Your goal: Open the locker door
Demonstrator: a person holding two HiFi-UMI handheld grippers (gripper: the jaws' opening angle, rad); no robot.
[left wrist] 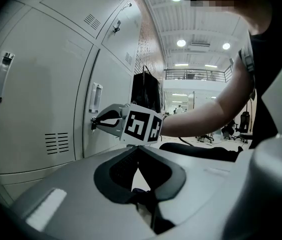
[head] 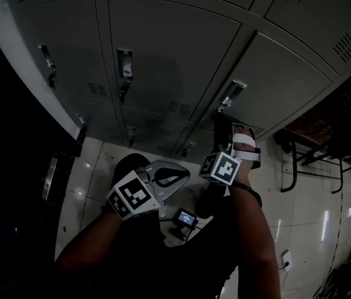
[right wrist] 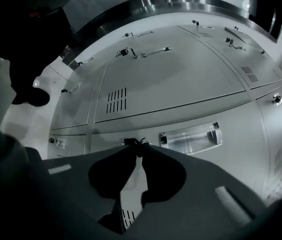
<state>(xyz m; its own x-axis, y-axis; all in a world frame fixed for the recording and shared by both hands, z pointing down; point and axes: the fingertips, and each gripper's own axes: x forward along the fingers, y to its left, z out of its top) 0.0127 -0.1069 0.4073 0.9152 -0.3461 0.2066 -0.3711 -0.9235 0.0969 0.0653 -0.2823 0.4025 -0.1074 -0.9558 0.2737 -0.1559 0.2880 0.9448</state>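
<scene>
Jaws of your right gripper point(right wrist: 138, 149) stand nearly together, with their tips at a small dark key point(right wrist: 132, 142) in the lock of the locker door point(right wrist: 261, 139). In this dim view they seem to pinch the key, though I can't be sure the pads press on it. The key sits just beside one end of the recessed metal handle point(right wrist: 188, 138), near the door's edge. The door lies flush with its neighbours, closed. Your left gripper point(left wrist: 138, 150) hangs well apart from the lockers, low over the pale floor point(head: 94, 167), jaws tip to tip with nothing between them. Your right arm point(left wrist: 206, 114) stretches across to the door.
</scene>
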